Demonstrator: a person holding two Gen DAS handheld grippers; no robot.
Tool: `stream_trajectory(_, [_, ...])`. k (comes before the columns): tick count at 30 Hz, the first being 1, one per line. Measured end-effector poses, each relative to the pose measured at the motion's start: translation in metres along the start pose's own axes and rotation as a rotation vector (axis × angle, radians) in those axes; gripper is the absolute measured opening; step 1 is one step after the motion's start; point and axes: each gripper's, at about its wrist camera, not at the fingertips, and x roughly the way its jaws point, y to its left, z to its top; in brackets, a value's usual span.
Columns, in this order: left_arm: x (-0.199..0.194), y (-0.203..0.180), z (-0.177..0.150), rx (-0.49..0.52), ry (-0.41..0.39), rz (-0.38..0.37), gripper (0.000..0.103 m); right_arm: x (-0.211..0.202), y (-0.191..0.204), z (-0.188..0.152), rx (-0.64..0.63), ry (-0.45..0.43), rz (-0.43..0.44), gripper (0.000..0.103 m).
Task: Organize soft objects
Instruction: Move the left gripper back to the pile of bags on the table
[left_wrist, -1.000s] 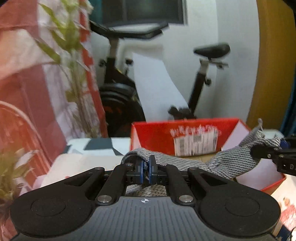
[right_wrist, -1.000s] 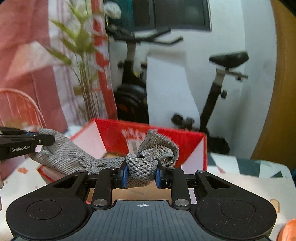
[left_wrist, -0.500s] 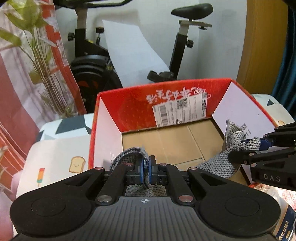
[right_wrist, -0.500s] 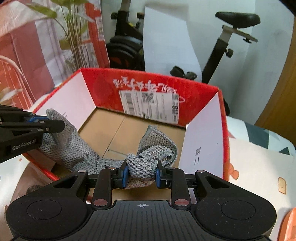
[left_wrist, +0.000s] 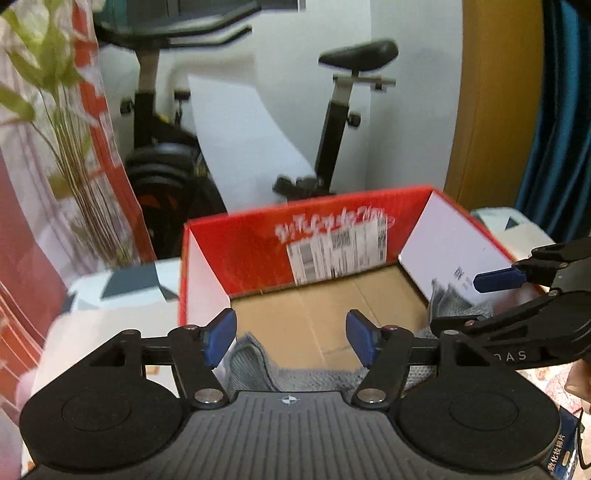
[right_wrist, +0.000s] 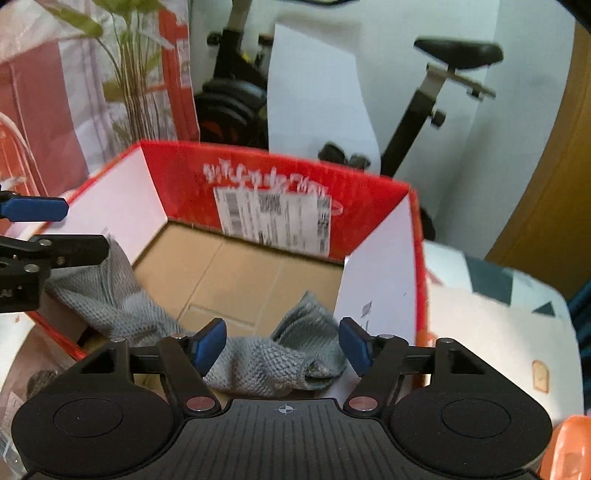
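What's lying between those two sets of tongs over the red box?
A grey cloth, draped along the near side of the box. The right wrist view shows it running from the left tongs to the right tongs, both just opened, neither pinching it.

I see the cloth (right_wrist: 258, 358) lying along the near side of the box (right_wrist: 373, 280), inside it, stretched between my left gripper (left_wrist: 291, 338) and right gripper (right_wrist: 279, 345), with the shipping label (right_wrist: 273, 218) on the far wall and an exercise bike (left_wrist: 332, 122) behind, a plant (left_wrist: 70, 155) to its left.
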Motion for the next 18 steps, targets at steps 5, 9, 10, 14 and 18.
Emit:
stream_trajectory(5, [-0.033,-0.005,-0.007,-0.006,-0.073,0.039,0.071,-0.032,-0.009,-0.008,0.019,-0.109,0.070,0.076])
stream_trajectory(9, [-0.066,-0.012,-0.024,-0.042,-0.137,0.103,0.075,-0.059,-0.015,-0.022,0.006,-0.174,0.116,0.080])
stream_trajectory(10, [-0.071,-0.013,-0.027,-0.050,-0.142,0.116,0.075,-0.066,-0.016,-0.026,0.001,-0.183,0.120,0.080])
stream_trajectory(14, [-0.095,-0.017,-0.049,-0.095,-0.147,0.159,0.075,-0.089,-0.020,-0.049,-0.007,-0.211,0.137,0.080])
stream_trajectory(18, [-0.118,-0.024,-0.074,-0.165,-0.134,0.157,0.074,-0.107,-0.025,-0.075,0.009,-0.225,0.139,0.080])
